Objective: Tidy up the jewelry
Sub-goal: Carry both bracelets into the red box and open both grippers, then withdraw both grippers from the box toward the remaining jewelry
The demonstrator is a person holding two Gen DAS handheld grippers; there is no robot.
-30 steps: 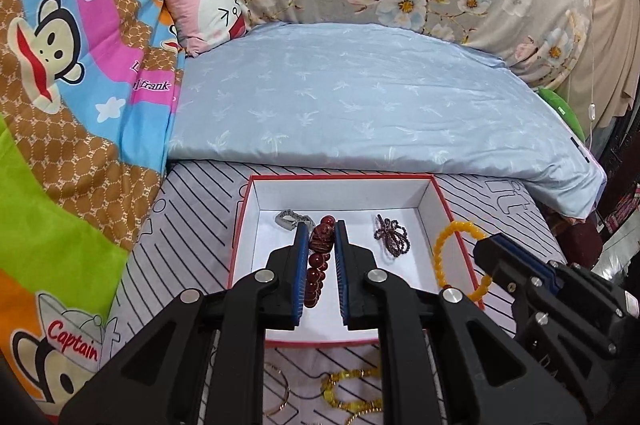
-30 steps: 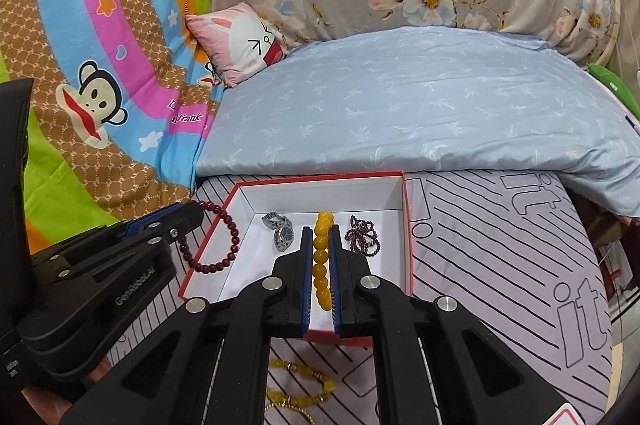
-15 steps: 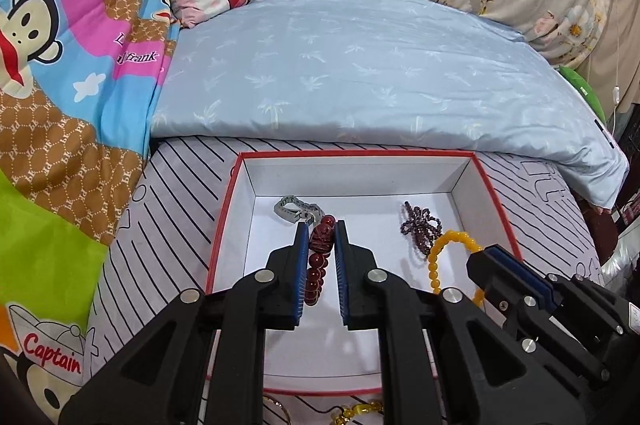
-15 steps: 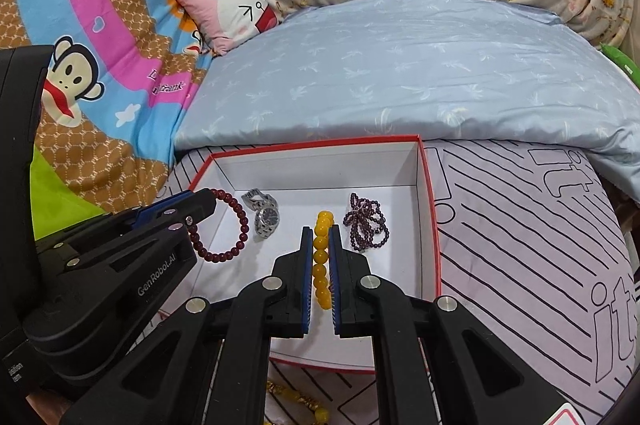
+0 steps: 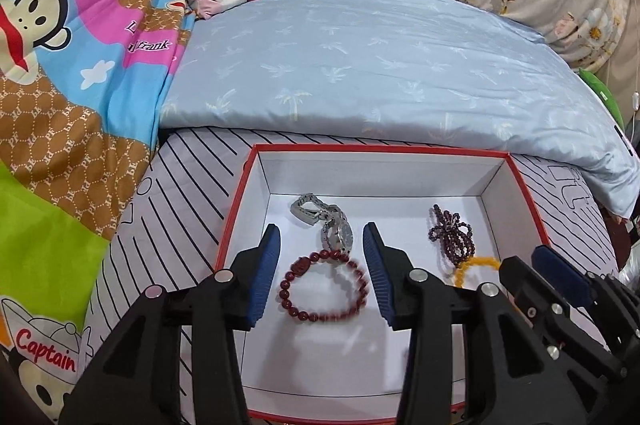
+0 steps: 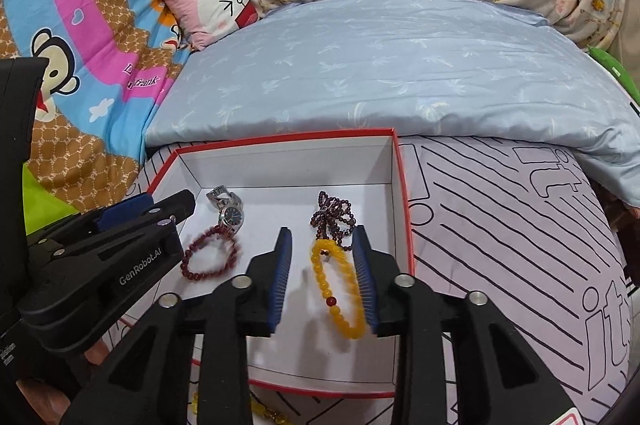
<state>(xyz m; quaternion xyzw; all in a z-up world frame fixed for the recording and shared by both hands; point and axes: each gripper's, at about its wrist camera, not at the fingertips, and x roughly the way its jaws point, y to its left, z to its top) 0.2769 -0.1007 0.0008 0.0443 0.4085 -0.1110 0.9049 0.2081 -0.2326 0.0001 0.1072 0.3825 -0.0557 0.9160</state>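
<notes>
Now loose in box (image 5: 496, 185) — red bracelet (image 5: 323, 287) between wide left jaws, yellow bracelet (image 6: 340, 289) between wide right jaws

One box (image 5: 256, 181) holds three bead bracelets (image 5: 323, 287) (red, purple, yellow) and one watch (image 5: 338, 235).

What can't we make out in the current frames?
- Yellow bracelet, left wrist view: mostly hidden behind the right gripper's finger.
- Red bracelet, left wrist view: motion-blurred, so resting or still settling is unclear.
- Gold chain, right wrist view: cut by the bottom edge and the right gripper.
- Watch dial: too small.
</notes>
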